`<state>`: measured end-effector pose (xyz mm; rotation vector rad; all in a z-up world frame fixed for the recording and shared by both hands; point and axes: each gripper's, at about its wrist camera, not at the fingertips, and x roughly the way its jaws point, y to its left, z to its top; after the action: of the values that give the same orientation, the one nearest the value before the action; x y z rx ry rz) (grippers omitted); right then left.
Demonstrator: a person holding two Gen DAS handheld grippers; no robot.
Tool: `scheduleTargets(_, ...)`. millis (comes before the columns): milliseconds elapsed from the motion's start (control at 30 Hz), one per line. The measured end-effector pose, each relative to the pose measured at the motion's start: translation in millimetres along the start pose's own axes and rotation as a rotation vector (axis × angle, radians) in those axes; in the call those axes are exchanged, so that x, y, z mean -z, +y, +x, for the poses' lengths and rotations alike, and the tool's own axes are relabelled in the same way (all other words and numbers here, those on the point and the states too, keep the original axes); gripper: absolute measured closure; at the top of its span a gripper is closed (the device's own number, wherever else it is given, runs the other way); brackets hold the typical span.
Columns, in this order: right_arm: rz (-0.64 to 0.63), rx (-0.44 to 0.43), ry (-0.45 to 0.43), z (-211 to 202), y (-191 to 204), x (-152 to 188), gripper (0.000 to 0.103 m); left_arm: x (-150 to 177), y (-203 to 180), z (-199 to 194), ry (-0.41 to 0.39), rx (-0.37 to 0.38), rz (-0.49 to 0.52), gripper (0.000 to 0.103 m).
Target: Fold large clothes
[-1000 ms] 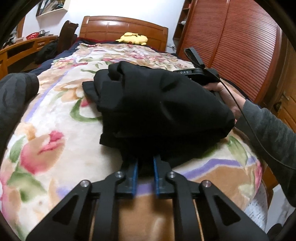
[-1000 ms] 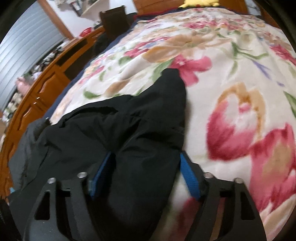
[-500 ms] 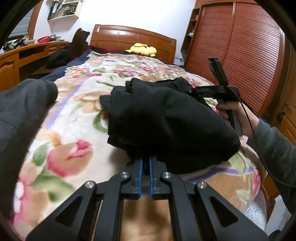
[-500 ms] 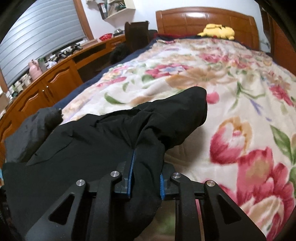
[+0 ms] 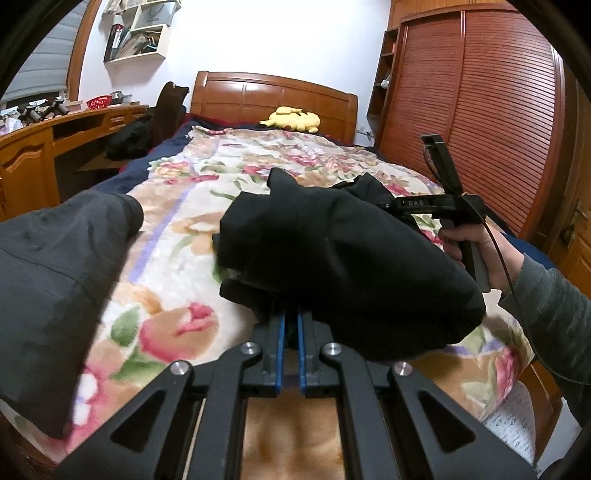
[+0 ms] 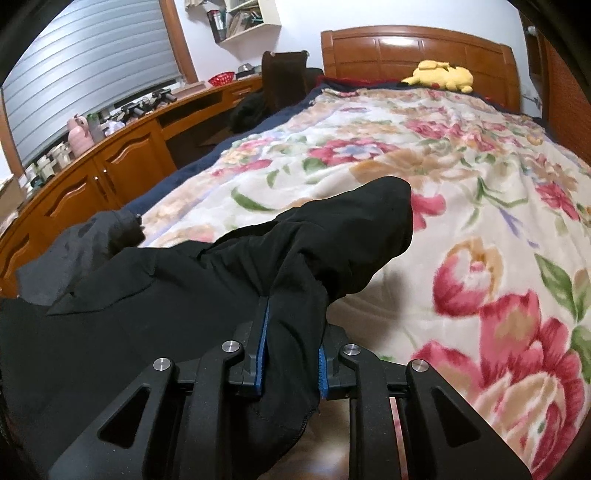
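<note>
Left gripper (image 5: 290,325) clamping black garment (image 5: 343,258) edge, right gripper (image 6: 291,332) pinching thick fold of same garment, both holding it bunched above floral blanket (image 6: 461,177) on bed, near its foot.

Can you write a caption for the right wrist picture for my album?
Right gripper shut on a black garment, lifting it over a floral blanket.

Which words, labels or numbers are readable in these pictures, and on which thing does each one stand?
"DAS": on the right gripper, in the left wrist view.
Books on the wall shelf: too small and blurred to read.
Nothing else bears readable text.
</note>
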<state>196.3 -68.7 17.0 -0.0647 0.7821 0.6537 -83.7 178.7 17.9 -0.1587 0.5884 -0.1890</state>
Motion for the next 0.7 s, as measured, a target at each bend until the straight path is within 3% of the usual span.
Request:
scheduleTargets(267,-0.035,0.03,-0.027,-5.0,30.7,-19.9,0.085,-10.4,13.7,-13.3,-0.044,-0.026,0.025,0.102)
scheduleTargets(700,-0.168,0.036,-0.066,5.1,112.2,-69.0,0.085,-38.1,76.6,-50.1,-0.116,-0.119,0.032,0.102)
